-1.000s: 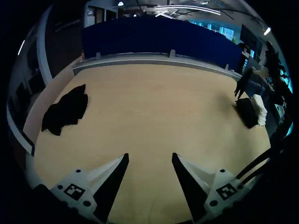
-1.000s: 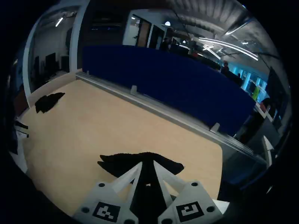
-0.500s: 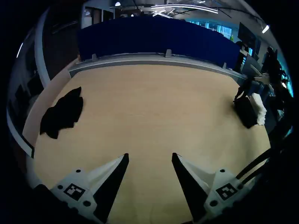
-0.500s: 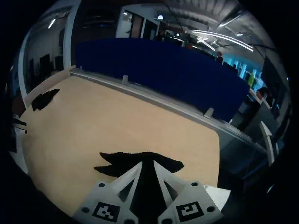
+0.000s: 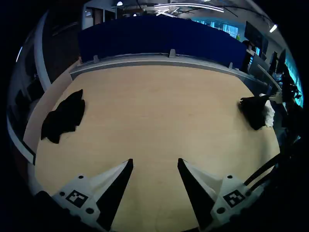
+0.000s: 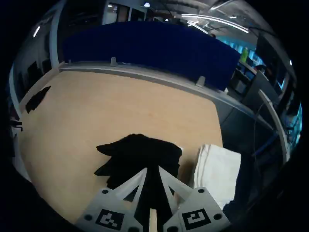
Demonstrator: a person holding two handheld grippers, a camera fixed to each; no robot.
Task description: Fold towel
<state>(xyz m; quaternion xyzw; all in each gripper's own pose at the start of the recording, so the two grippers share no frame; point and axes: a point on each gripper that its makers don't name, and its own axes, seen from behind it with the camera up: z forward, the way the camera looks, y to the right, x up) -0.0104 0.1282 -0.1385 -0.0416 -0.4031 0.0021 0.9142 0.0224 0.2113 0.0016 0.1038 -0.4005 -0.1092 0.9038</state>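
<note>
Left gripper view looks across the table [image 5: 154, 100] toward the black towel [image 5: 253, 114] that right gripper view sees close up.

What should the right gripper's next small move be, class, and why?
Probably draw the black towel toward the bare middle of the table and spread it. The right gripper seems shut on it, it lies bunched beside the white stack near the edge, and the left gripper is open over bare wood.
</note>
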